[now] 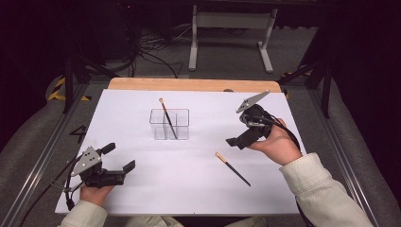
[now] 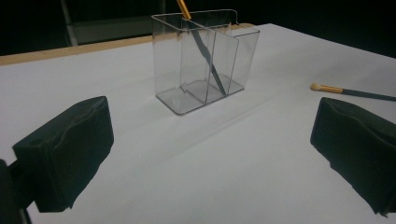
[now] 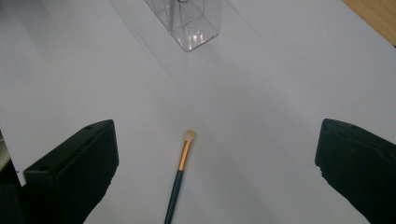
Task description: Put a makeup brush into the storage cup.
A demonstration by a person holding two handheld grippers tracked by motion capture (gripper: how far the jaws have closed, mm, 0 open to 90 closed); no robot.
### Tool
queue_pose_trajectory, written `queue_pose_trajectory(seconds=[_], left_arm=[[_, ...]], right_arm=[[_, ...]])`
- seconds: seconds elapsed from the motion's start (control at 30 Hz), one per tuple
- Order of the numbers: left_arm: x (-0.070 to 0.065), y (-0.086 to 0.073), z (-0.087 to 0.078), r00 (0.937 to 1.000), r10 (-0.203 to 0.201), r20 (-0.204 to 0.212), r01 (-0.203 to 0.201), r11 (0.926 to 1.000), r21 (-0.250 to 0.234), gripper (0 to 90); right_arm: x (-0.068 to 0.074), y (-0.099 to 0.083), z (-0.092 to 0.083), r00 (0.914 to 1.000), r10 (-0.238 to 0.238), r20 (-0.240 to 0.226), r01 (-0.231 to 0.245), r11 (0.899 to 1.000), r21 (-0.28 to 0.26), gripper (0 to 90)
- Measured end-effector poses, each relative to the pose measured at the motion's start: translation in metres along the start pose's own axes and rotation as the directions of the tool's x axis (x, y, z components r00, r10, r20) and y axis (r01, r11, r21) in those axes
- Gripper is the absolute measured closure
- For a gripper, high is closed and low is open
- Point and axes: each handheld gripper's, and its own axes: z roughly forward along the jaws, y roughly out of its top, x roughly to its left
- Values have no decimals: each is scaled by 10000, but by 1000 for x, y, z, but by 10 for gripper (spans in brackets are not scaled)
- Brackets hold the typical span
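Brush [image 3: 181, 170] lies flat on the white table [image 1: 142, 189], between the wide-open jaws of the right gripper [image 3: 217, 172]; left gripper [image 2: 212, 158] gapes too

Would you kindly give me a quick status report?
Left gripper open, idle. Right gripper open above loose brush. Other brush already in clear holder. Nothing blocking.
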Motion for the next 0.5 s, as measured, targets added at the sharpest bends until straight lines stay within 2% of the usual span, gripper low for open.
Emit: queue_pose_trajectory(seconds=[0.23, 0.5], left_arm=[[0, 0, 0, 10000, -10, -20, 10, 10000, 0, 2], [0, 0, -1, 10000, 29, -34, -29, 10000, 2, 2]], right_arm=[[2, 0, 5, 9998, -177, -129, 184, 9981, 596, 3], [7, 2, 17, 9988, -455, -194, 477, 9903, 1302, 3]])
